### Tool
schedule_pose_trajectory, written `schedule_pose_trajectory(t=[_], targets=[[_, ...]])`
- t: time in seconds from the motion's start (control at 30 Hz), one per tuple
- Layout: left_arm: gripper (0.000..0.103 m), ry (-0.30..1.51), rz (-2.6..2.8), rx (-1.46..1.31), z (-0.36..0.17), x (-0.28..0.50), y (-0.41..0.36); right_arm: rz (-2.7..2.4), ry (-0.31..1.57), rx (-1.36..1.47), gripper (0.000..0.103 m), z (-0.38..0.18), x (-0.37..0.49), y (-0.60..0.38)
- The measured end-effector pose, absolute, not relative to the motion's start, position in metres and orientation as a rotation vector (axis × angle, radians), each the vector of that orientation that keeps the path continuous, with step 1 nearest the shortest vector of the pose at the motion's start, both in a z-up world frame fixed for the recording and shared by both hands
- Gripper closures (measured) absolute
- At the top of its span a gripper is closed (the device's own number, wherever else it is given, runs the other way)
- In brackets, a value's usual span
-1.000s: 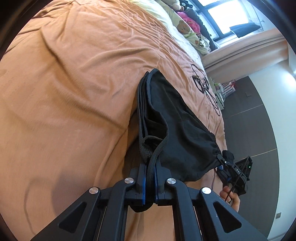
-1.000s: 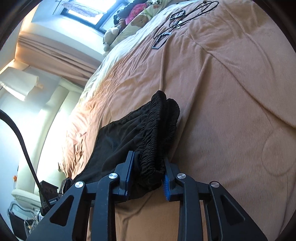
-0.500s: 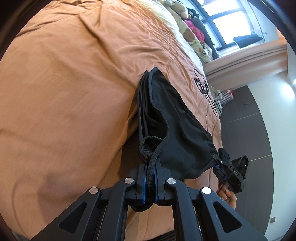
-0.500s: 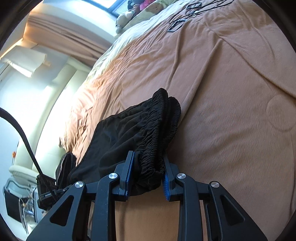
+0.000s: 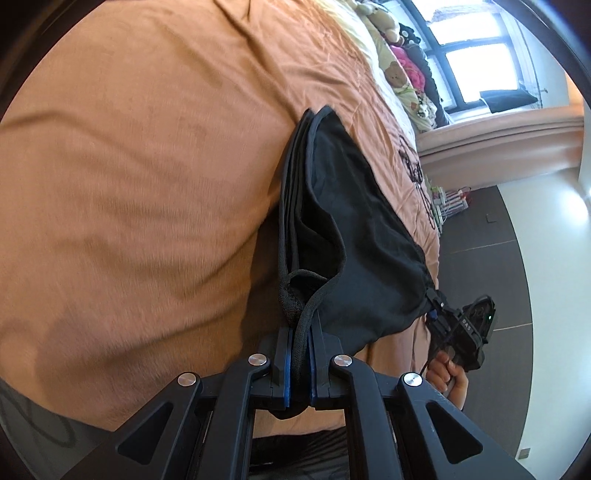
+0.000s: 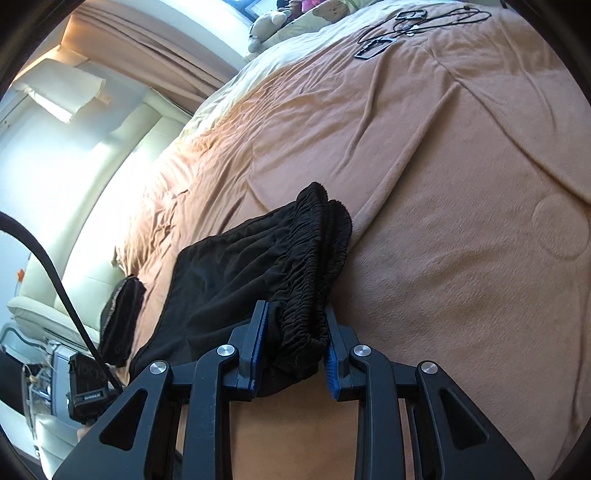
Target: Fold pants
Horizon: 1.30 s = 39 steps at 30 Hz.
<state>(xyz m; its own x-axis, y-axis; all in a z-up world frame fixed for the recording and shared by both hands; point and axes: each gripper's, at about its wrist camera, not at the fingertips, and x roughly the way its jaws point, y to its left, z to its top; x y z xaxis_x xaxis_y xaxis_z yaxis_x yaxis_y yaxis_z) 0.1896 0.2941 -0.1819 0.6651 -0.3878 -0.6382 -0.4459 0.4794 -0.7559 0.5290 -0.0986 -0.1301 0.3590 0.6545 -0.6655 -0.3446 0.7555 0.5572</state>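
Observation:
Black pants (image 5: 347, 236) lie folded in layers on an orange blanket (image 5: 147, 184). My left gripper (image 5: 301, 354) is shut on the hem edges of the pants near the bed's front edge. My right gripper (image 6: 293, 339) is shut on the bunched elastic waistband (image 6: 314, 266). The right gripper also shows in the left wrist view (image 5: 458, 325), held by a hand at the far corner of the pants. The left gripper also shows in the right wrist view (image 6: 86, 384), at the lower left.
Black cables and a small black frame (image 6: 406, 29) lie on the blanket further back. Stuffed toys and pillows (image 5: 399, 62) sit at the head of the bed by the window. A cream sofa (image 6: 74, 240) stands beside the bed. Dark floor (image 5: 480, 229) borders the bed.
Both grippers have drawn back toward the bed's front edge with the pants still held. The grips are unchanged.

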Motion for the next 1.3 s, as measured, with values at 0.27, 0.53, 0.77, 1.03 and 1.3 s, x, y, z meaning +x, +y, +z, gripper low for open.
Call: schedule_pose_trajectory(t=[0.27,0.53,0.77,1.03,1.3], targets=[[0.043,0.872,0.040,-1.142,-0.196,0.184,0.301,0.544,1.011,0.260,0.038,-0.126,0.517,-0.095],[0.041,0.880,0.007,-1.140,-0.201,0.205,0.312,0.479,0.930,0.247,0.034,-0.103,0.479,-0.109],[0.041,0.888,-0.009,-1.124,-0.202,0.224,0.318,0.517,0.860,0.185,0.034,-0.085,0.443,-0.097],[0.052,0.896,-0.012,-1.147,-0.206,0.229,0.320,0.581,0.828,0.086,0.034,-0.081,0.421,-0.044],[0.083,0.914,-0.013,-1.128,-0.211,0.214,0.314,0.646,0.862,-0.003,0.045,-0.098,0.410,0.018]])
